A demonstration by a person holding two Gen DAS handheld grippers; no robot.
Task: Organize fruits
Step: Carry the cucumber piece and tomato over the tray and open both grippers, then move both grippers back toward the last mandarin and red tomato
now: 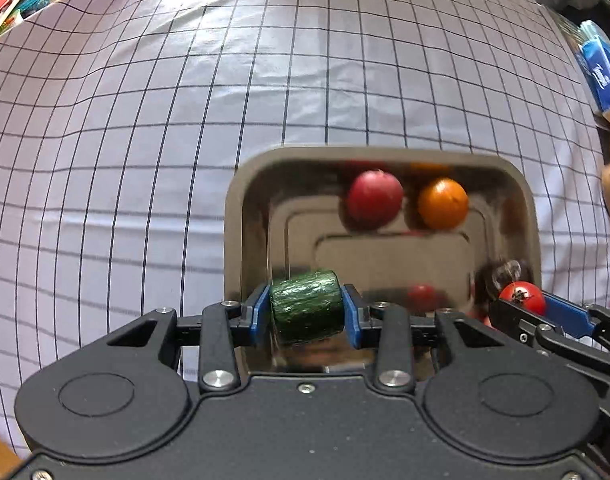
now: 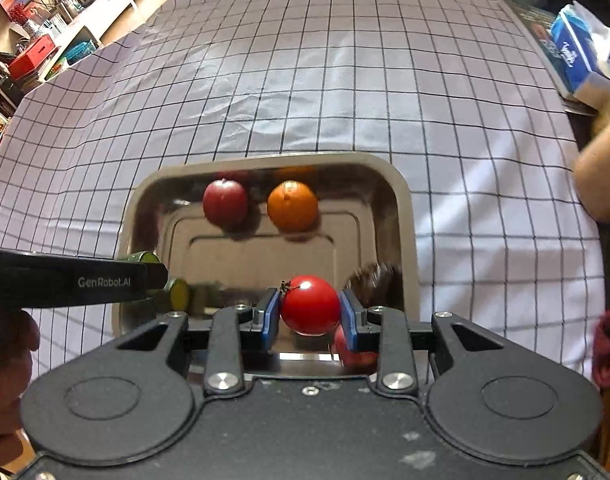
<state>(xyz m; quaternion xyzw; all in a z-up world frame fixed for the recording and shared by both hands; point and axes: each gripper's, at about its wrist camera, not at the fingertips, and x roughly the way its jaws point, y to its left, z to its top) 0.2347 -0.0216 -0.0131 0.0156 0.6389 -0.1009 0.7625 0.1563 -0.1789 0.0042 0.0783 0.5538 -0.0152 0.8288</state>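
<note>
My left gripper (image 1: 307,312) is shut on a dark green cucumber piece (image 1: 307,306) and holds it over the near left part of a steel tray (image 1: 241,184). My right gripper (image 2: 310,312) is shut on a red tomato (image 2: 310,304) over the tray's near right part (image 2: 405,216). A dark red plum (image 1: 375,200) and an orange (image 1: 443,203) lie side by side at the tray's far end; they also show in the right wrist view as plum (image 2: 225,202) and orange (image 2: 292,205). The tomato shows in the left wrist view (image 1: 523,296), and the cucumber's cut end in the right wrist view (image 2: 179,292).
The tray sits on a white checked tablecloth (image 1: 145,120). A blue tissue box (image 2: 581,56) lies at the table's right edge. Shelves with clutter (image 2: 45,40) stand beyond the far left. A tan furry object (image 2: 601,168) is at the right.
</note>
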